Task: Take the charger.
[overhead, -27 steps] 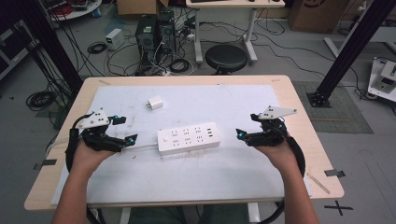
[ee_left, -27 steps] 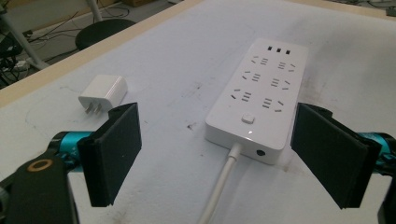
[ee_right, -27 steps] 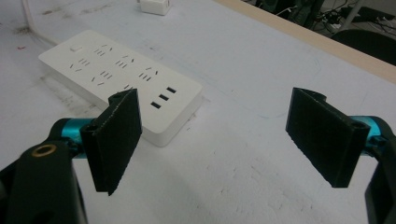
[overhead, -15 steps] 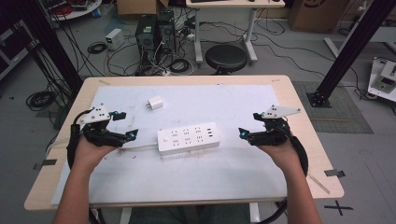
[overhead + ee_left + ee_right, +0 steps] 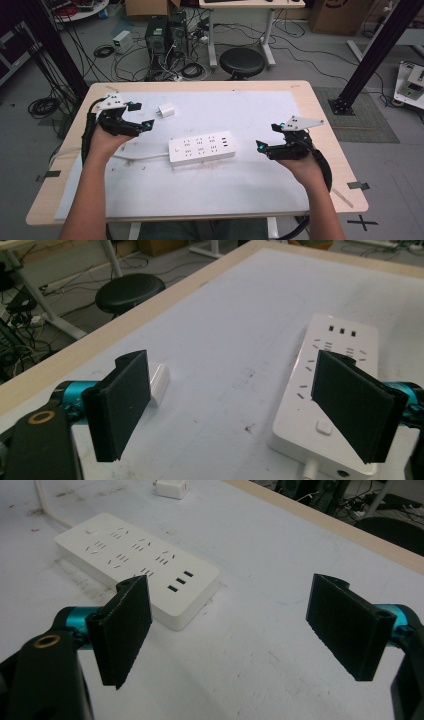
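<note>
A white power strip [image 5: 202, 147] lies flat at the middle of the white mat [image 5: 260, 115] on the wooden table [image 5: 327, 130], its cable running off toward the left. Its face shows rows of socket slots, three small ports at one end and a button at the other; no brand name or lettering can be read on it. A small white charger [image 5: 166, 110] rests on the mat, well apart from the strip, toward the far left.

The left gripper [image 5: 141, 116] hovers near the charger with jaws wide and nothing between them. The right gripper [image 5: 267, 136] hangs to the right of the strip, jaws likewise wide and empty.

Compared with the earlier frames, the left gripper has moved away from the person, toward the charger; the right gripper has shifted little; the strip and charger lie unchanged.
</note>
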Demonstrator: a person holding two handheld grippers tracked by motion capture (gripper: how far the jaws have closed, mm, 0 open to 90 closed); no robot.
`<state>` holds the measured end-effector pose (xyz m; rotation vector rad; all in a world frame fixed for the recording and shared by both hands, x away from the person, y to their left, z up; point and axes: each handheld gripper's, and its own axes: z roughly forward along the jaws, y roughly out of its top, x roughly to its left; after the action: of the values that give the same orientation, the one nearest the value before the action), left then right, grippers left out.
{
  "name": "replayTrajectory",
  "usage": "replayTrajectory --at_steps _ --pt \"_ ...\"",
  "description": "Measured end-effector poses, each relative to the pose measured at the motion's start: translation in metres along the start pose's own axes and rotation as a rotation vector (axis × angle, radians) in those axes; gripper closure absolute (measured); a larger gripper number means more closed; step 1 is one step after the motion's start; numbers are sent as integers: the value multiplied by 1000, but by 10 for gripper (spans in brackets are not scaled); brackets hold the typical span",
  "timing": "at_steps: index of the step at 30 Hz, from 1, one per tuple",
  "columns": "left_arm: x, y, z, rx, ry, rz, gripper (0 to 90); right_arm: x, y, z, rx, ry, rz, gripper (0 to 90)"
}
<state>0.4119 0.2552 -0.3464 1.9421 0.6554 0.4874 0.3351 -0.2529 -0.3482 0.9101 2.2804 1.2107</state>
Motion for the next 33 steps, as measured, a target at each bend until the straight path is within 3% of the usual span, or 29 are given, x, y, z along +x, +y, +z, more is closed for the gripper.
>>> replayTrajectory --at_steps 7,12,19,28,30,33 --pt "26 10 26 53 21 -1 161 0 -1 5 12 7 3 187" --pt "44 11 42 9 18 -17 163 -1 -2 7 19 15 0 187" --pt "63 4 71 83 0 -43 162 2 0 8 37 27 -3 187" --pt "81 -3 108 179 -25 -26 163 3 -3 14 53 22 -3 187" --pt "85 -5 116 183 -22 -17 163 3 -3 15 53 24 -1 187" --pt "91 -14 126 188 -21 -37 163 4 -4 17 52 22 2 187"
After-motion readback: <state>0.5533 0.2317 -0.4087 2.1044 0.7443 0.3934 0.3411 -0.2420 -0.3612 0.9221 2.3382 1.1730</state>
